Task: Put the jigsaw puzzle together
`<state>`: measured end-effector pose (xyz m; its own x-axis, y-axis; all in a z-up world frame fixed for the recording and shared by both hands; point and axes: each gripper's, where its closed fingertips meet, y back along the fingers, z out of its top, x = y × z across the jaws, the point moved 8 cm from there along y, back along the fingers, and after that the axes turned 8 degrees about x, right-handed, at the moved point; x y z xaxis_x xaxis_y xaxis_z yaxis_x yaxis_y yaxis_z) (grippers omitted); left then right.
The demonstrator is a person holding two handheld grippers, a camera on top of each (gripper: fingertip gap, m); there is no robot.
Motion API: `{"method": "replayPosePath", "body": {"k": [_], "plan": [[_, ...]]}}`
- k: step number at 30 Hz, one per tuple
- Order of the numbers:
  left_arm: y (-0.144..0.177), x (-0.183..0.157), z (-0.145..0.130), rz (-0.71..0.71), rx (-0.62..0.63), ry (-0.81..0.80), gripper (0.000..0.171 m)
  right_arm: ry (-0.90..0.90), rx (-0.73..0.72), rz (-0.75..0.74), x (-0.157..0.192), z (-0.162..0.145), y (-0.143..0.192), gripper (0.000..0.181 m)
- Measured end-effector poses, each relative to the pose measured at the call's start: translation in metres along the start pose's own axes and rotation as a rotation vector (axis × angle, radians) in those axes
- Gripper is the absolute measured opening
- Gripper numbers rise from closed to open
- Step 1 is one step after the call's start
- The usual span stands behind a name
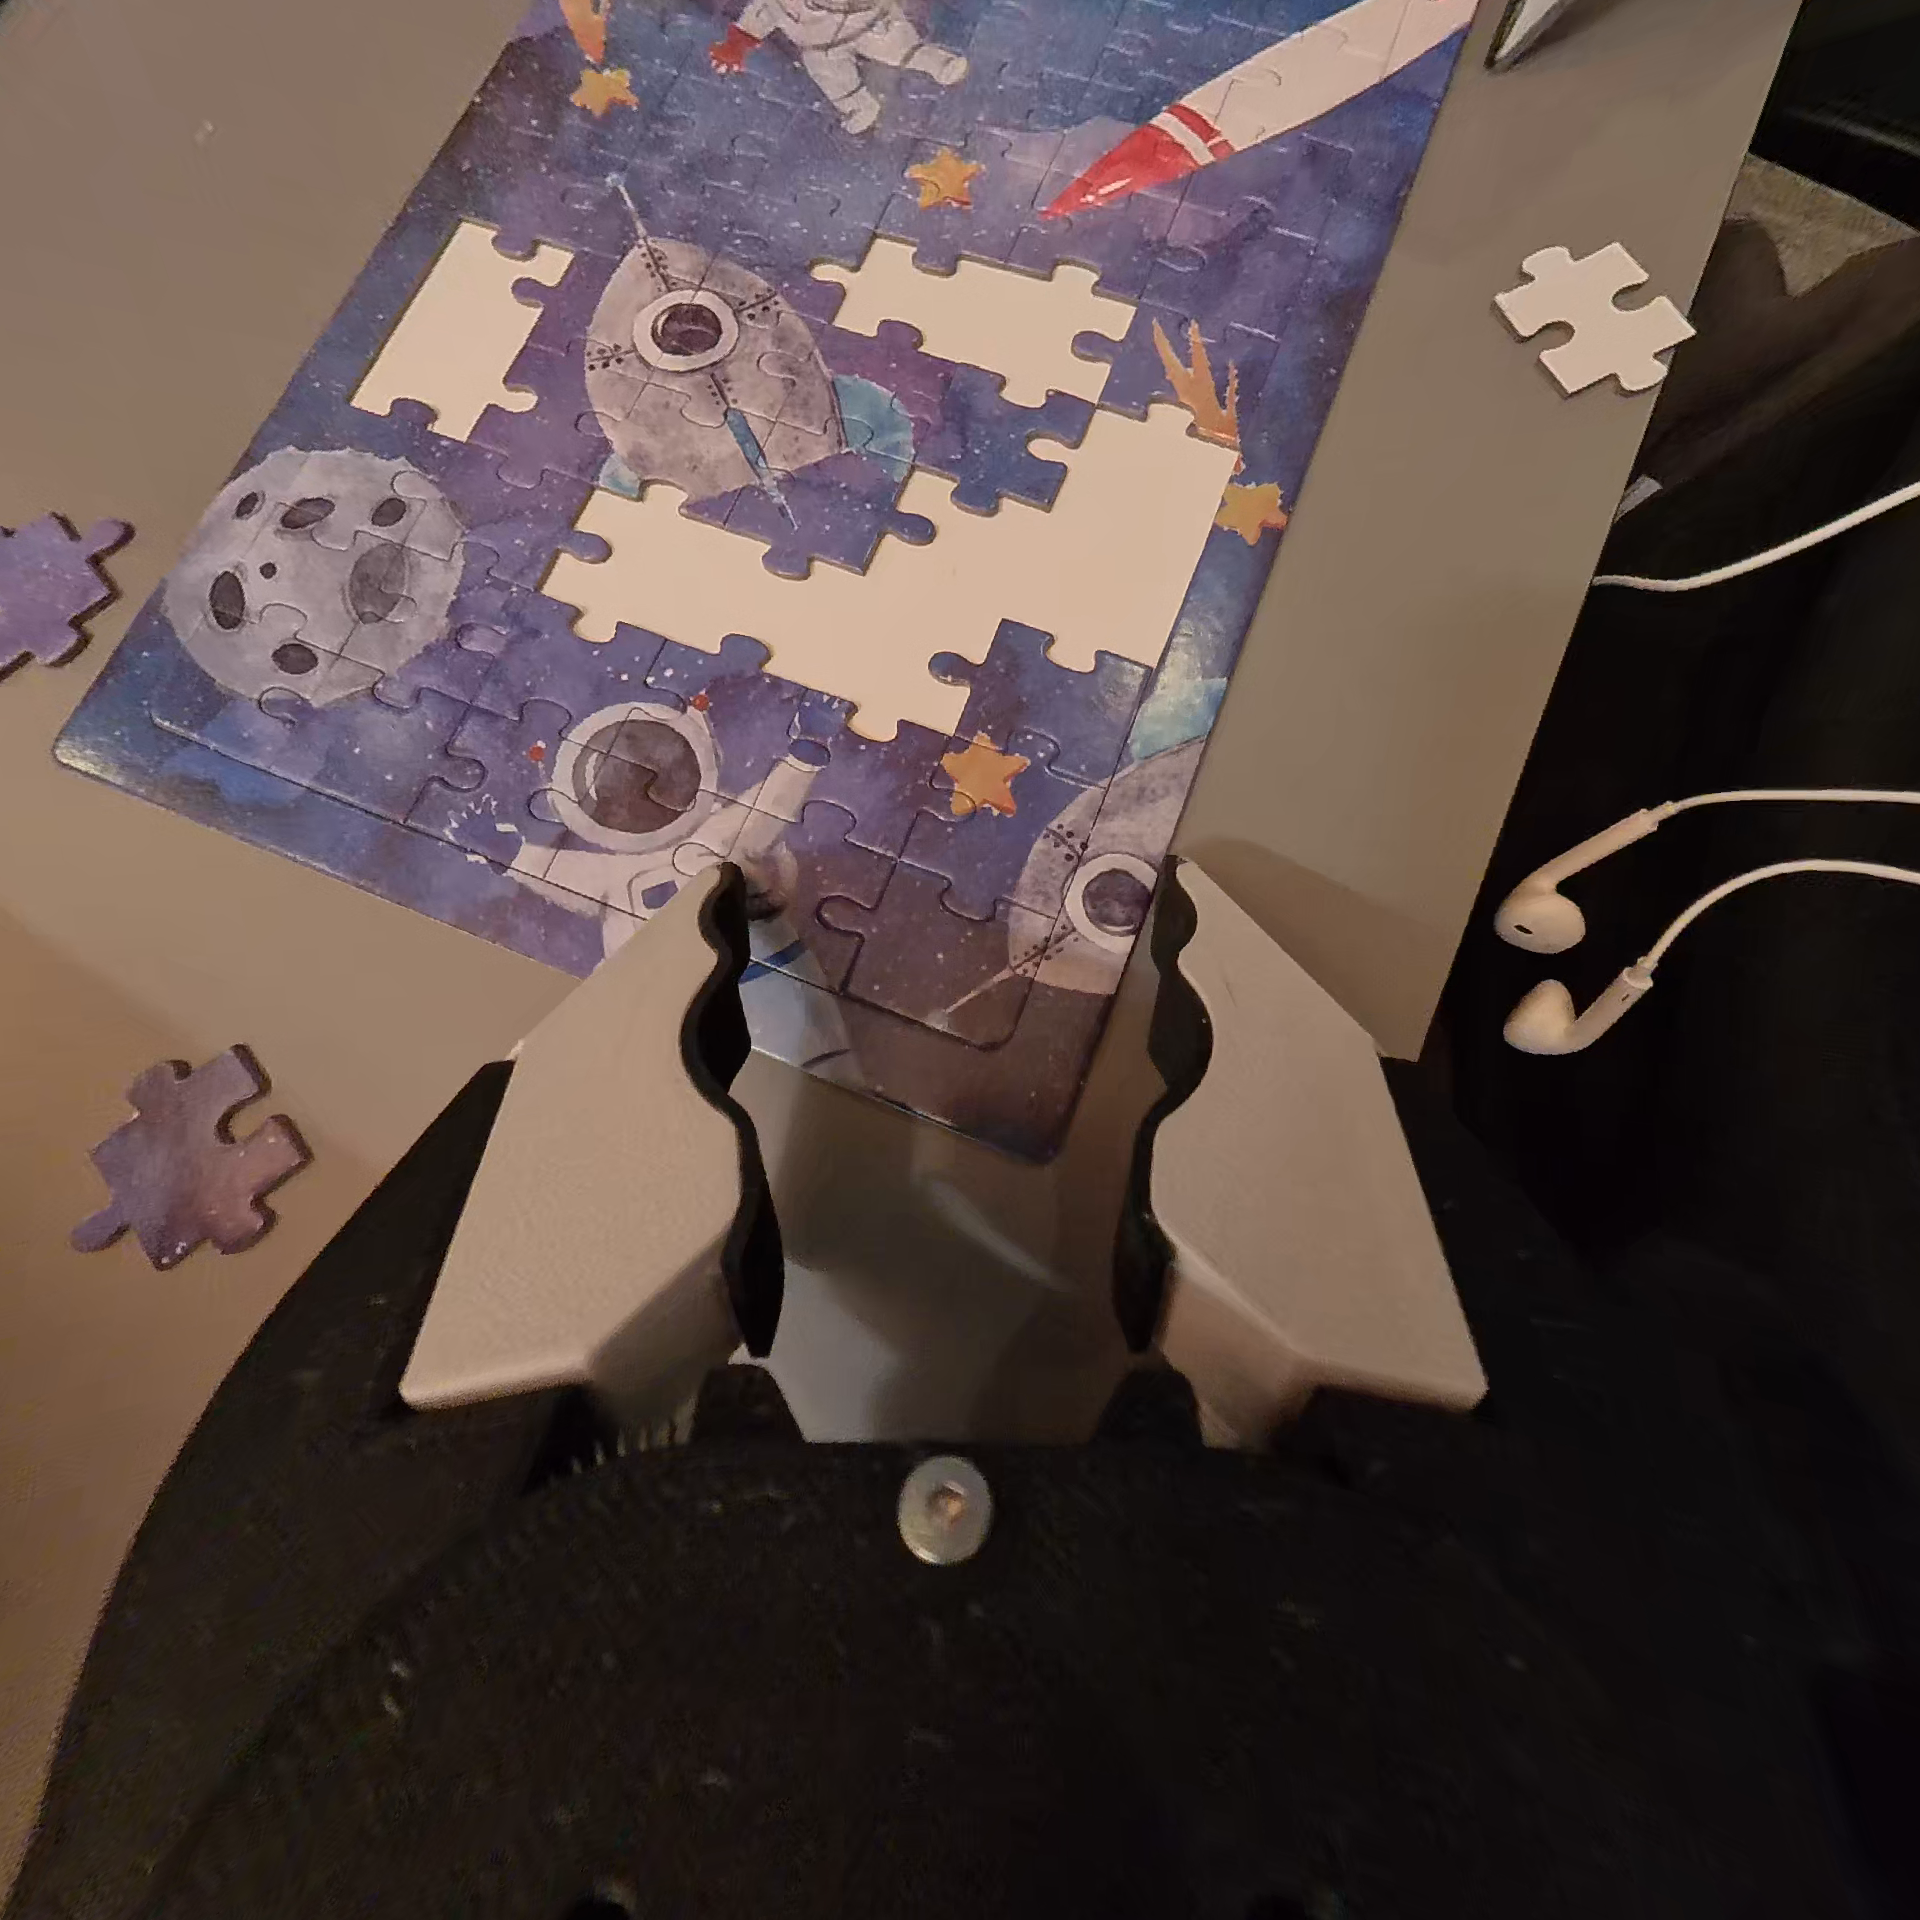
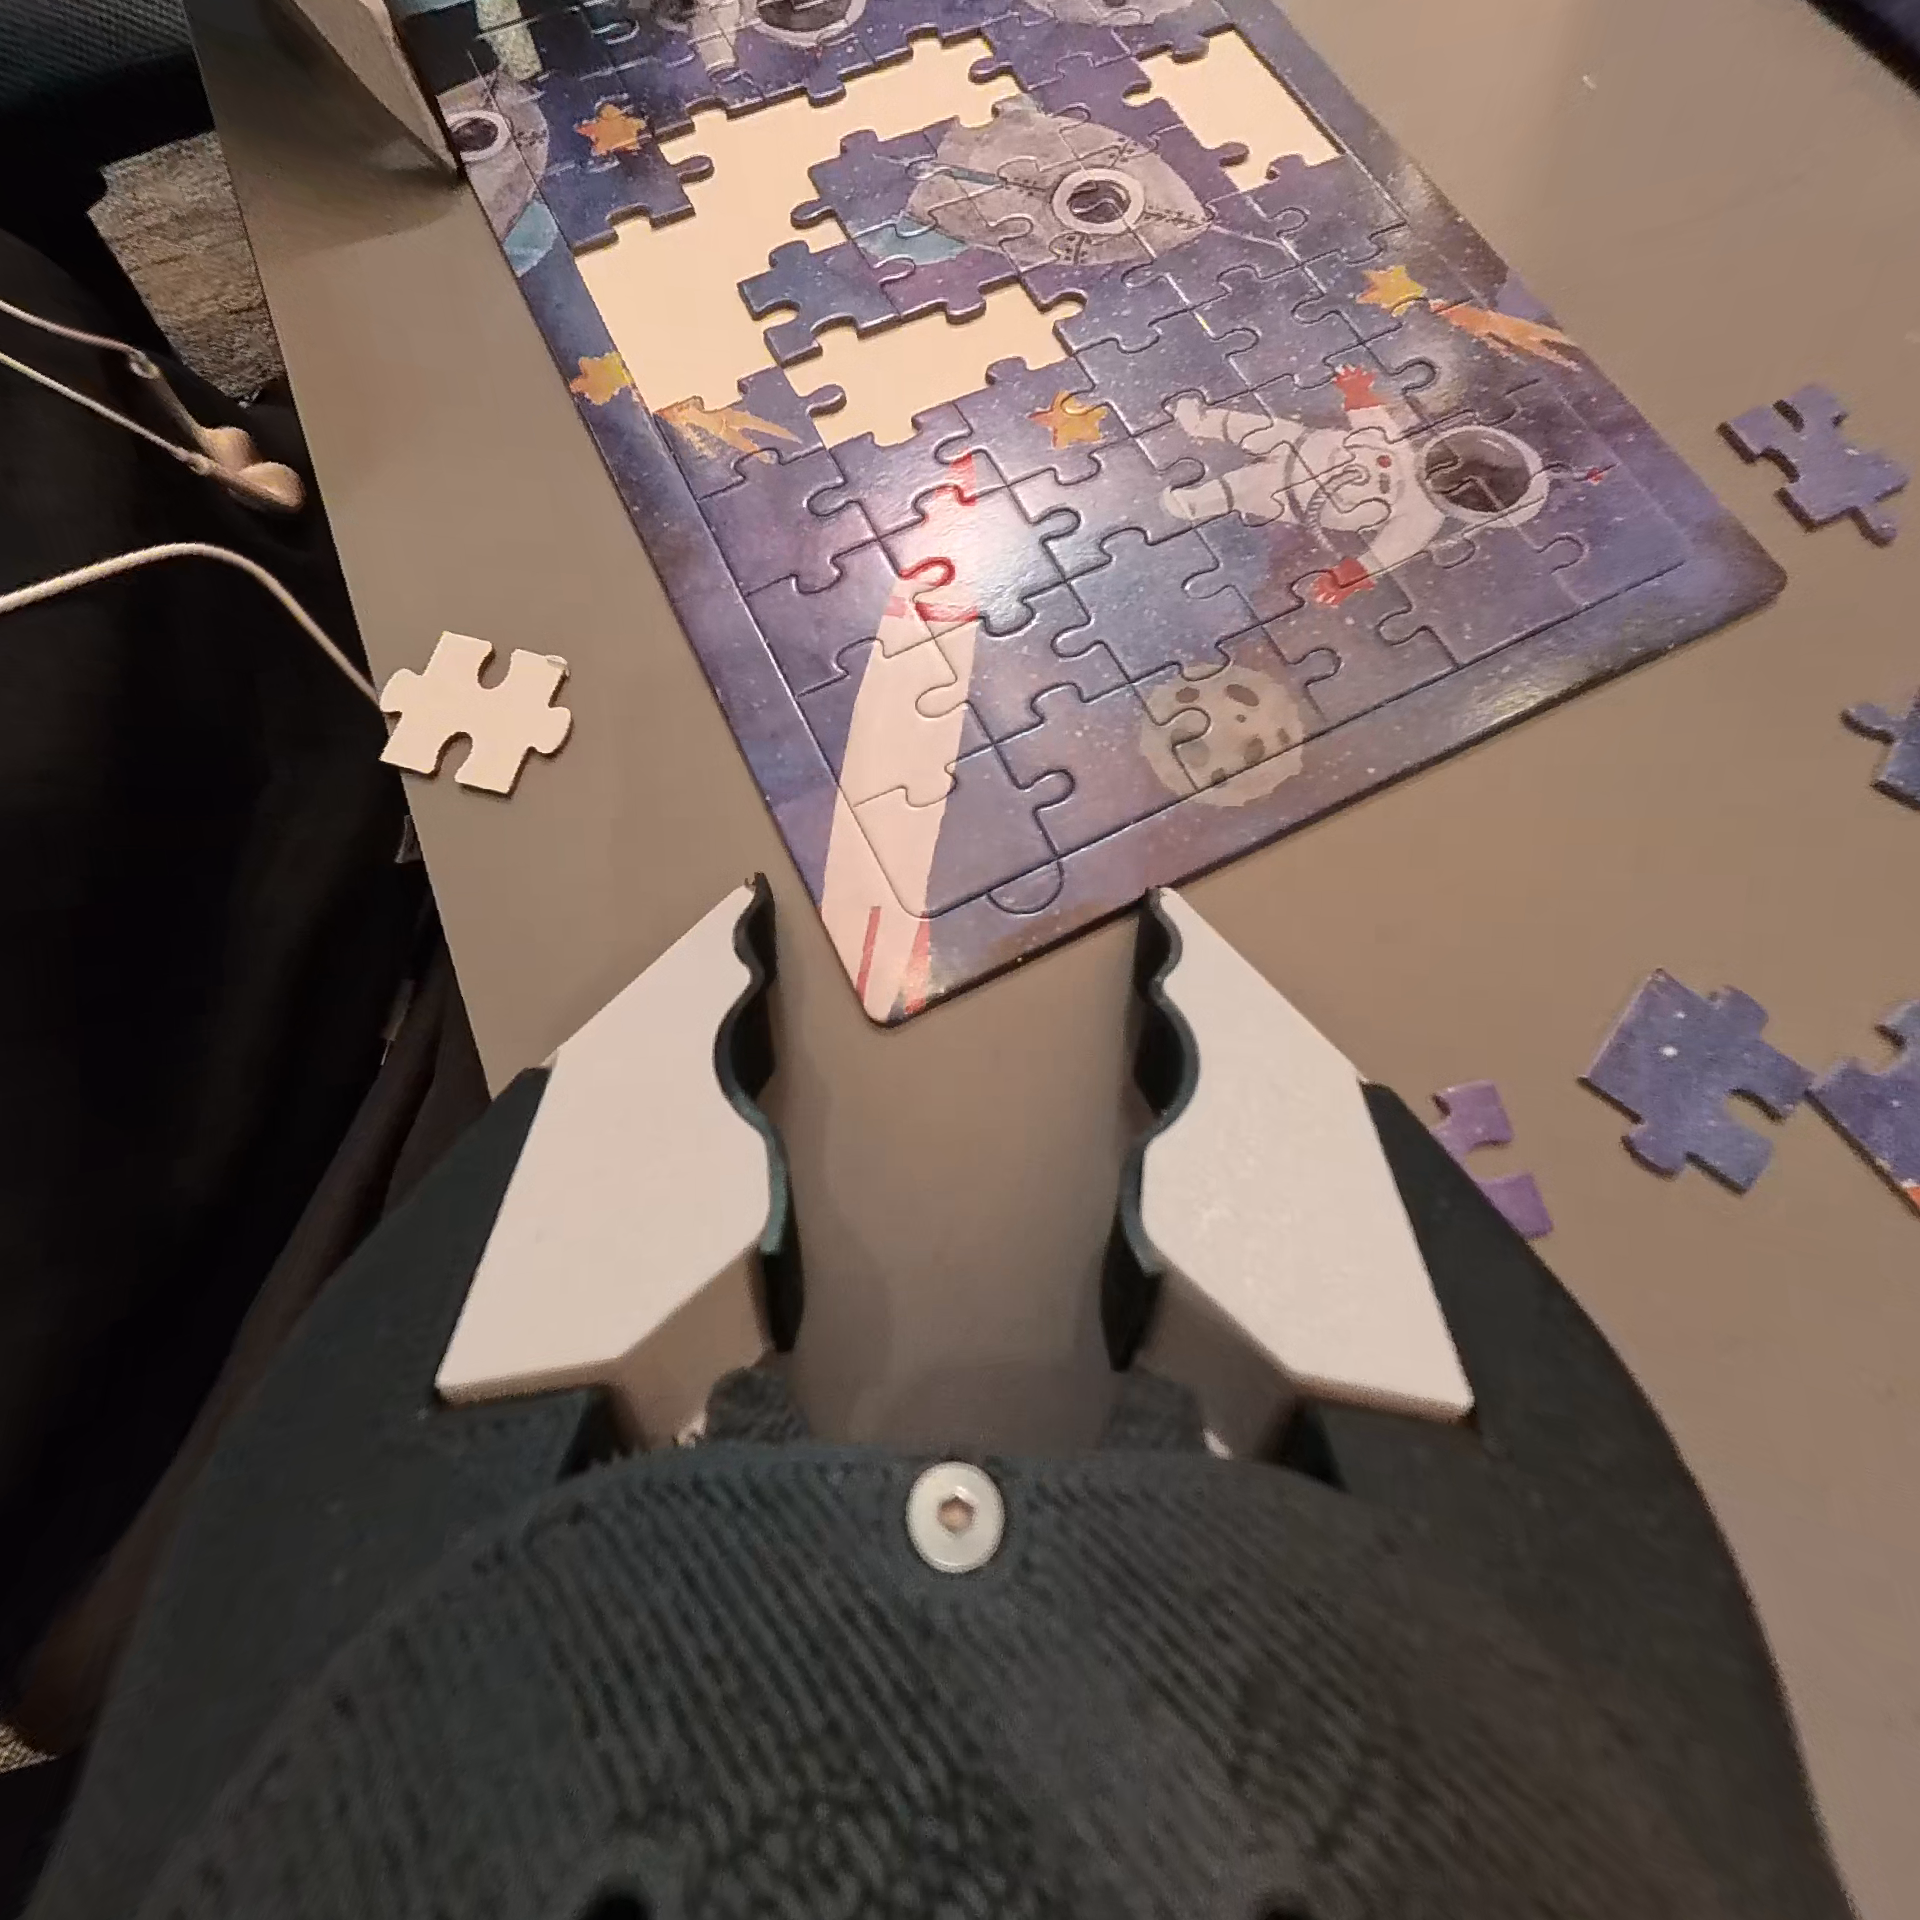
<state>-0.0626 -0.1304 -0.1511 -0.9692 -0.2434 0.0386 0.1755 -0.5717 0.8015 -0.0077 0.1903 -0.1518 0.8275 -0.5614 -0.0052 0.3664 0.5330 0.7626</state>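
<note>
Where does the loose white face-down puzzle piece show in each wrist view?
Left wrist view: white face-down puzzle piece at upper right, on the grey table's edge.
Right wrist view: the piece at middle left, beside the table edge.
Shared landmark: red-tipped white rocket on the puzzle.

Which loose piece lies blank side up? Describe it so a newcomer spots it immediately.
Start at the space puzzle on the grey table. Between it and the table edge near the white earphones lies one loose piece. It shows plain white; the other loose pieces show purple.
</note>
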Motion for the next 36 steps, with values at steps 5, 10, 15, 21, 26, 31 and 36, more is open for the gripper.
{"method": "replayPosePath", "body": {"k": [5,10,15,21,26,31,36], "plan": [[-0.001,0.005,0.001,0.012,0.001,0.004,0.083,0.008,-0.003,0.013,0.002,0.000,0.001,0.065],[0.001,0.005,0.007,0.072,-0.053,-0.072,0.085,0.025,-0.057,0.050,0.002,0.007,0.005,0.061],[0.014,0.025,0.036,0.088,-0.206,-0.071,0.085,0.053,-0.275,-0.009,-0.031,0.034,0.038,0.052],[0.029,0.106,0.100,0.170,-0.418,-0.093,0.079,0.158,-0.402,-0.160,-0.110,0.097,0.054,0.046],[0.018,0.158,0.114,0.274,-0.552,-0.119,0.054,0.132,-0.472,-0.093,-0.171,0.109,0.025,0.012],[-0.005,0.171,0.068,0.326,-0.302,-0.088,0.043,0.149,-0.441,-0.151,-0.165,0.082,0.015,0.000],[0.000,0.182,0.065,0.258,-0.293,0.036,0.020,0.142,-0.479,-0.155,-0.165,0.085,0.023,0.000]]}}
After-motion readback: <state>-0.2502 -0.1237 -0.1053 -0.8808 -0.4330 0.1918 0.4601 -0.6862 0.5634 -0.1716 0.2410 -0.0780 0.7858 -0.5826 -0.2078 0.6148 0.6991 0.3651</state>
